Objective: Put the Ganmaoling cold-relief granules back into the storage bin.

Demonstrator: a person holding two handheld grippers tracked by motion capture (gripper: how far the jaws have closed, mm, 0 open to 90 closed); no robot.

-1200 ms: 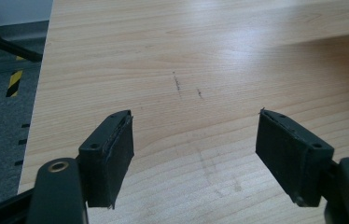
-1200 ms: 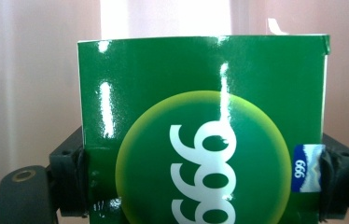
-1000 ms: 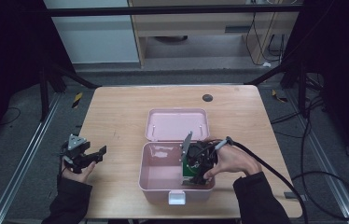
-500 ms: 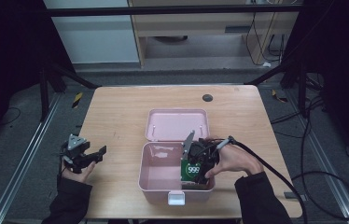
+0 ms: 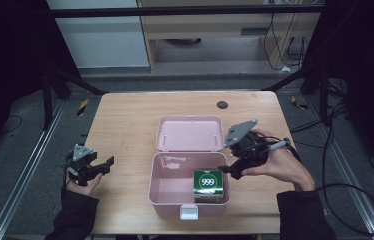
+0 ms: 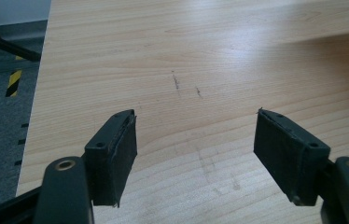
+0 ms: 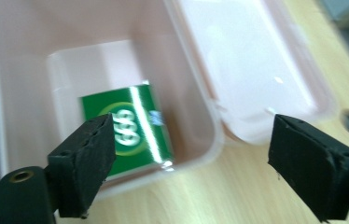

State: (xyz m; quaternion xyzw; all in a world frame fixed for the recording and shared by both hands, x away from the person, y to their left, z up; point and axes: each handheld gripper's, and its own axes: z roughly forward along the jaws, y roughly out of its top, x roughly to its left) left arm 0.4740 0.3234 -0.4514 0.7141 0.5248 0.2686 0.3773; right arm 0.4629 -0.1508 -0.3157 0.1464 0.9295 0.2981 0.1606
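A pink plastic box (image 5: 161, 192) stands open in the middle of the table, its lid (image 5: 189, 133) laid back flat behind it. Inside, at the right front corner, lies a green packet marked 999 (image 5: 208, 184) (image 7: 126, 132). My right gripper (image 5: 229, 169) (image 7: 189, 165) hangs open just right of the box's right wall, above the rim, with nothing between its jaws. My left gripper (image 5: 104, 163) (image 6: 196, 151) rests open over bare wood near the table's left edge, empty.
A small dark round hole (image 5: 222, 105) sits in the tabletop behind the box. The wooden table (image 5: 125, 120) has bare room on its left and far side. A white latch (image 5: 190, 213) sticks out at the box's front. Cables trail right of the table.
The right gripper let go of the green packet, which now lies in the box, and drew up and to the right out of the box. The left gripper stayed put.
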